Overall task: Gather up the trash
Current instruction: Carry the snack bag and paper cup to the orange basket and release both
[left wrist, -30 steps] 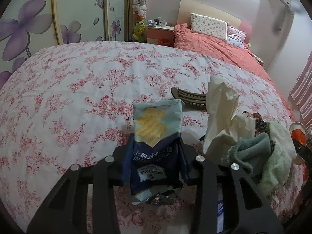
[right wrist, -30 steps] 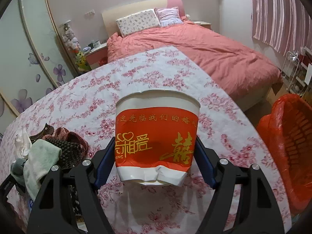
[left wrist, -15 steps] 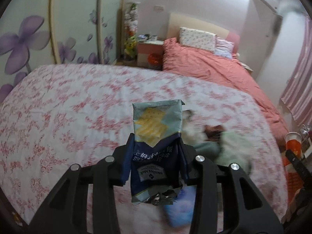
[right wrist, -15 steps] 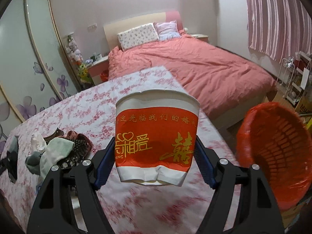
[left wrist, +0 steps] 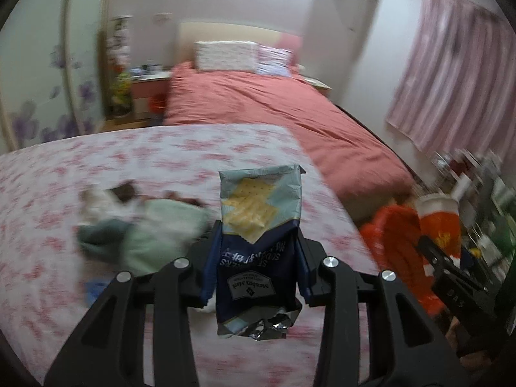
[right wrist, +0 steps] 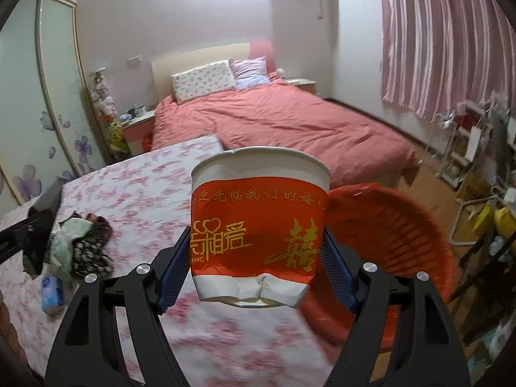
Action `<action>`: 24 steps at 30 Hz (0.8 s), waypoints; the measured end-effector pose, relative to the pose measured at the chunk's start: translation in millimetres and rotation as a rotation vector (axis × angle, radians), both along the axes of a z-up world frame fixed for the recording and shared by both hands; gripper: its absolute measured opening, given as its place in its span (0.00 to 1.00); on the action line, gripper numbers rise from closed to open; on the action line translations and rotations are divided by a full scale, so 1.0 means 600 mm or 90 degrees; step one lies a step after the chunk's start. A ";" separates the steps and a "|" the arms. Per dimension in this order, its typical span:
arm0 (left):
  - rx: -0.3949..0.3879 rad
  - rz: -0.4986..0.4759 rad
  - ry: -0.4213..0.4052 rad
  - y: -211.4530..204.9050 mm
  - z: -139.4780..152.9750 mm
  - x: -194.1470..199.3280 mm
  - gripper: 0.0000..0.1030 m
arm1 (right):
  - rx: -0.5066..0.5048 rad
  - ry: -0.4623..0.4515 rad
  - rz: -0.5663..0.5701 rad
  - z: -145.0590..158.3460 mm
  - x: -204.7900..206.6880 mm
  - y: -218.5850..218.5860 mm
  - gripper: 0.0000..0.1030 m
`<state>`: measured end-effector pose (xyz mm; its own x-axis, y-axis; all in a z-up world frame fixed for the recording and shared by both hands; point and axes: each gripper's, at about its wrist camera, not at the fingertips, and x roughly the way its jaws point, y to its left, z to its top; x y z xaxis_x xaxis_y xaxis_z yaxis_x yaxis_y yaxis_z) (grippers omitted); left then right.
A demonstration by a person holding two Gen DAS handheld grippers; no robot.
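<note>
1. Wrapper: the left gripper (left wrist: 258, 271) is clamped on a soda-cracker packet (left wrist: 259, 225), held upright at the centre of its view; the crumpled foil end could slip free.
2. Cup: the right gripper (right wrist: 259, 261) squeezes a red-and-white paper cup (right wrist: 259, 225), its base already creased, so more pressure may crush it.
3. Basket: the orange waste basket (right wrist: 396, 232) stands at four o'clock, beside the floral table (right wrist: 135, 193); releasing short drops trash on the floor.
4. Clothes pile (right wrist: 80, 245) at nine o'clock, with a blue packet (right wrist: 50, 293), remains uncollected.

floral bed (right wrist: 135, 190), clothes pile (right wrist: 80, 245), blue packet (right wrist: 51, 293)
</note>
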<state>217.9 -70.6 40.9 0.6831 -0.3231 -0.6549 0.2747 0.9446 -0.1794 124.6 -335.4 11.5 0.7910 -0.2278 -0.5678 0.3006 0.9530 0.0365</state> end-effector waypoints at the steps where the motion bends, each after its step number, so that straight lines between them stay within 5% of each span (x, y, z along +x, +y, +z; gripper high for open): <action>1: 0.000 -0.020 0.001 -0.024 -0.001 -0.005 0.38 | -0.006 -0.005 -0.006 0.003 -0.005 -0.007 0.72; 9: -0.017 -0.151 0.016 -0.198 -0.009 -0.020 0.38 | 0.024 -0.025 -0.068 -0.009 -0.025 -0.095 0.72; 24: 0.047 -0.356 0.064 -0.433 -0.103 0.005 0.38 | 0.106 -0.054 -0.184 -0.056 -0.064 -0.225 0.72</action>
